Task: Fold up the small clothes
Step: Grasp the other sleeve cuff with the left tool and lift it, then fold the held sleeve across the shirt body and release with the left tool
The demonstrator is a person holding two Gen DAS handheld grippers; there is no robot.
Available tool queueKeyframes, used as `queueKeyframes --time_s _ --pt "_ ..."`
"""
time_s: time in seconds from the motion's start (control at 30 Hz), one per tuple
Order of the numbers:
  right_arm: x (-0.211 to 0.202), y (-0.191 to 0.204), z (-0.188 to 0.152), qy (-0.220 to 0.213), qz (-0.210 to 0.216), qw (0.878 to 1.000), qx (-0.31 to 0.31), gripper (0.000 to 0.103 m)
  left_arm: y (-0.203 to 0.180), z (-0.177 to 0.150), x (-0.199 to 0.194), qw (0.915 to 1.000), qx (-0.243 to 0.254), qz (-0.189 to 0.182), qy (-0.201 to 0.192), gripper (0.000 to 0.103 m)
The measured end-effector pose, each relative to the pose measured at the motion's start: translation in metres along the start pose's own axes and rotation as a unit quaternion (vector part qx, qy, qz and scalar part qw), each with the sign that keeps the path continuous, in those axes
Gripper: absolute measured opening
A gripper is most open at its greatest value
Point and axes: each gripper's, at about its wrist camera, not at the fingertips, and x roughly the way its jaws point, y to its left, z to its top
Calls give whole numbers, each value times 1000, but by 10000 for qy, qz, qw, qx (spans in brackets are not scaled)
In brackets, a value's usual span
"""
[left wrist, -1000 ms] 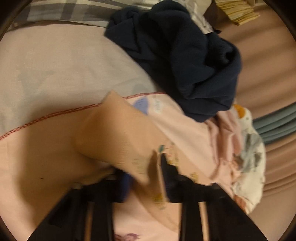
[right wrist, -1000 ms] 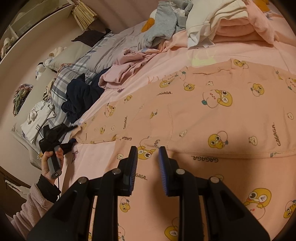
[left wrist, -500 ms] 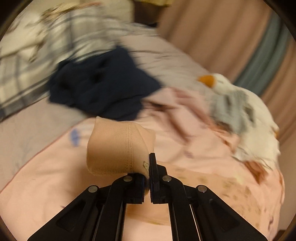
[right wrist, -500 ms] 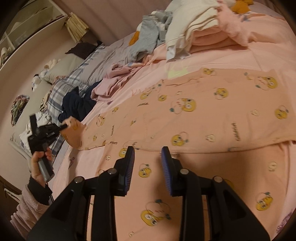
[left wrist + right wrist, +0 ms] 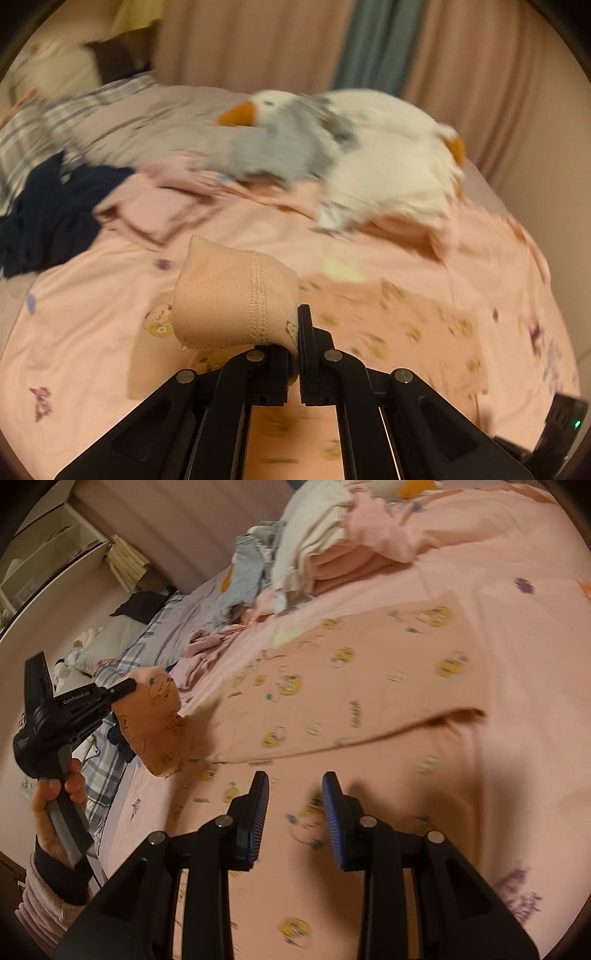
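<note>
A peach garment (image 5: 351, 686) printed with yellow cartoon chicks lies spread on the pink bed sheet (image 5: 498, 590). My left gripper (image 5: 295, 332) is shut on the garment's end (image 5: 236, 299), a hemmed cuff that curls up and over to the left of the jaws. In the right wrist view the left gripper (image 5: 127, 686) holds that end lifted above the bed at the left, a hand below it. My right gripper (image 5: 293, 797) hovers open over the garment's lower part, nothing between its blue pads (image 5: 258, 808).
A plush goose (image 5: 351, 147) and a grey garment (image 5: 280, 151) lie at the back of the bed. A dark navy garment (image 5: 48, 218) and a pink one (image 5: 155, 206) sit at the left. Folded clothes (image 5: 332, 554) are piled at the far side. Curtains hang behind.
The left gripper has closed on the garment's end, lifted it and swung it toward the middle of the bed. The right gripper has slid over the garment and opened slightly wider.
</note>
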Motion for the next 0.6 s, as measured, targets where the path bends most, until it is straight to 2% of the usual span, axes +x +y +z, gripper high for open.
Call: queueKeyframes --time_s 0.1,0.2,0.33,0.37,0.4,0.43,0.47,0.5,0.6 --pt "-9 -16 -3 -44 -71 9999 128 31 -40 -22 21 9992 241 -7 316 2" --pt "-16 -29 -7 -67 -135 9996 225 31 -62 -39 33 9981 328 -39 518 2" --pt "-22 -43 -11 -68 -194 9992 350 31 -87 -62 58 9941 535 106 938 4" --pt "-23 -44 -11 -71 -192 9991 376 31 -89 -67 62 9920 568 107 1126 15" --pt "-24 -45 -12 -76 -183 9991 386 31 -90 -72 65 9901 574 52 1280 38" --pt "-25 -45 -12 -80 -180 9991 386 31 -90 -76 67 9887 591 -43 1377 51" --pt "-26 -46 -12 -85 -181 9991 383 32 -90 -79 67 9882 627 -95 1393 69" --pt "-28 -46 -12 -90 -179 9991 379 32 -91 -82 64 9885 659 -95 1357 73" --pt "-30 -46 -10 -120 -168 9990 405 36 -86 -86 55 9885 753 -162 1299 73"
